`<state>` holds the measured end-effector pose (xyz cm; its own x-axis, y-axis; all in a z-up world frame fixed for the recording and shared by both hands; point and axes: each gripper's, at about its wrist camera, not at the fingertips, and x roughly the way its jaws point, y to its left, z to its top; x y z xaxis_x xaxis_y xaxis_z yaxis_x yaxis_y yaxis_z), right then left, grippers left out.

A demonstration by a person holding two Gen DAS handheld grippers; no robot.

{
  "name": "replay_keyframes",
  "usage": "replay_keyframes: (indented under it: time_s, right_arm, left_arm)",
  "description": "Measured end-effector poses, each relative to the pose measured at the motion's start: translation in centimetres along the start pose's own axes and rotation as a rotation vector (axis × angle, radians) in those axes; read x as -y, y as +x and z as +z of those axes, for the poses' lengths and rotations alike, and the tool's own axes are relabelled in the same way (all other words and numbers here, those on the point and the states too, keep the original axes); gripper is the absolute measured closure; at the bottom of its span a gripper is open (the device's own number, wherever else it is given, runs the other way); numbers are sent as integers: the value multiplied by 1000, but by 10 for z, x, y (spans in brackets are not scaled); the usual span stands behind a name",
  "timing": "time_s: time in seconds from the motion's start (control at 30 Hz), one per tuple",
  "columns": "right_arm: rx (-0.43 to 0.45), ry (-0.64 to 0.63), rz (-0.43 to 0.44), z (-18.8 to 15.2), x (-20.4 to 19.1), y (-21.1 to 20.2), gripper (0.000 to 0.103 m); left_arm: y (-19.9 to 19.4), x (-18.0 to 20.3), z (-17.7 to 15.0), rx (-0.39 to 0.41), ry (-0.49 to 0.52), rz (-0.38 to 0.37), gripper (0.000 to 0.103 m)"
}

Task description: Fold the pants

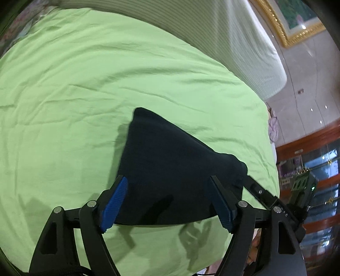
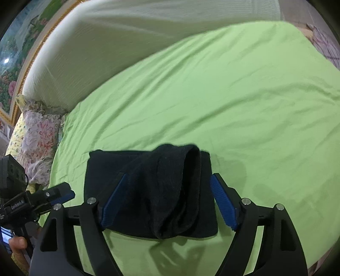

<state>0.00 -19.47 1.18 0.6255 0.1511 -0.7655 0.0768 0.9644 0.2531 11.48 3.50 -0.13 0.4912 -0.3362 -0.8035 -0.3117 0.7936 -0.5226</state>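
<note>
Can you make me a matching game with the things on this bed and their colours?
Things:
1. pants
2. bed sheet
3. gripper pads
4. picture frame

Colours:
A. gold
B. light green
C. black
D. blue

Pairs: 1-C, 2-B, 3-D, 4-A

Matt dark cloth pants [image 2: 153, 191]; creased green sheet [image 2: 233, 102].

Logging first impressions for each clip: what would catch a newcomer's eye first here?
The dark folded pants stand out, lying on the bright green sheet near its front edge. The right hand-held gripper hangs over them, blue pads spread wide; the left hand-held gripper likewise. A gold-framed painting hangs behind.
</note>
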Motion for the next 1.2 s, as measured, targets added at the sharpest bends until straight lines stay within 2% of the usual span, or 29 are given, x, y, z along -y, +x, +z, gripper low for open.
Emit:
replay_keyframes:
  time_s: [0.07, 0.23, 0.47, 0.53, 0.6, 0.7, 0.9, 1.1, 1.2]
  right_arm:
    - [-32, 30, 18, -2, 4, 8, 23]
    - [-45, 85, 41, -5, 12, 16, 23]
    - [-86, 128, 36, -14, 31, 27, 23]
    - [-100, 161, 23, -19, 42, 28, 28]
    - [-114, 183, 34, -23, 50, 31, 40]
    - [-122, 207, 59, -26, 60, 32, 44]
    - [-137, 246, 111, -29, 70, 34, 45]
    - [-143, 204, 113, -27, 66, 32, 45]
    - [-141, 219, 138, -28, 68, 35, 45]
  left_arm:
    - [3, -4, -1, -13, -7, 9, 23]
    - [8, -15, 0, -41, -31, 15, 23]
    - [30, -20, 7, -82, -35, 33, 23]
    - [36, -21, 8, -91, -34, 40, 23]
    - [41, -20, 8, -102, -24, 58, 23]
    - [50, -21, 7, -124, -9, 79, 23]
    - [60, -22, 10, -130, -12, 87, 23]
    - [71, -24, 8, -130, 19, 119, 23]
    - [75, -27, 9, -136, 9, 97, 31]
